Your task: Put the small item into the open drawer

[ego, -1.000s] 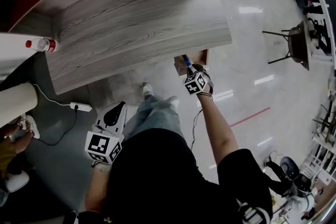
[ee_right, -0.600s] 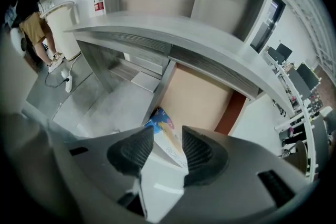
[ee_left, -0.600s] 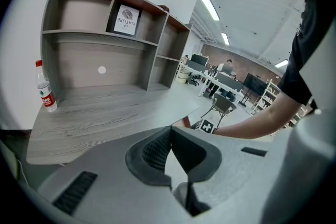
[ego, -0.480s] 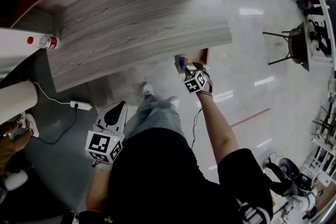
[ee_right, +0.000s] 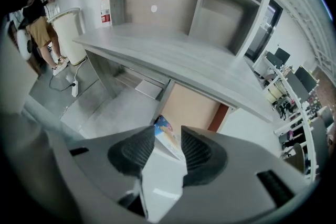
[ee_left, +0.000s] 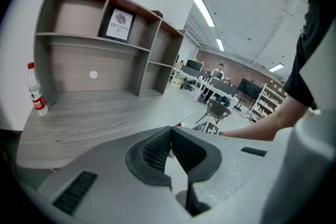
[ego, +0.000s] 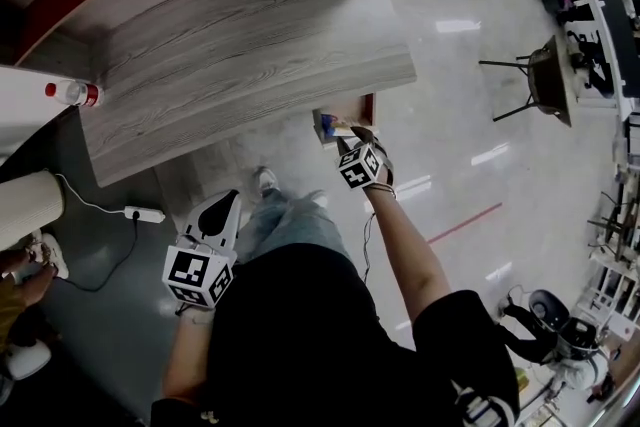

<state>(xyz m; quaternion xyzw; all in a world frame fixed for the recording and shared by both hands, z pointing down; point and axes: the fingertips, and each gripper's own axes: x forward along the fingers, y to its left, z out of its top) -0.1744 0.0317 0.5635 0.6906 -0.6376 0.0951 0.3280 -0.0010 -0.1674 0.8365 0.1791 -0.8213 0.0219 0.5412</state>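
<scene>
Item: small item (ee_right: 170, 146), a flat printed packet. It lies at the centre of the right gripper view, apparently inside the open drawer (ee_right: 191, 107) at its left edge.
Long axis: slants from upper left to lower right across the jaw gap.
Right gripper (ee_right: 168, 130): the nearer hand. Its jaws are wide and closing slightly. The packet shows between and just beyond the tips, and neither pad presses on it.
Left gripper (ee_left: 170, 129): lower left of the head view, well apart. Its tips are together with nothing between them.
</scene>
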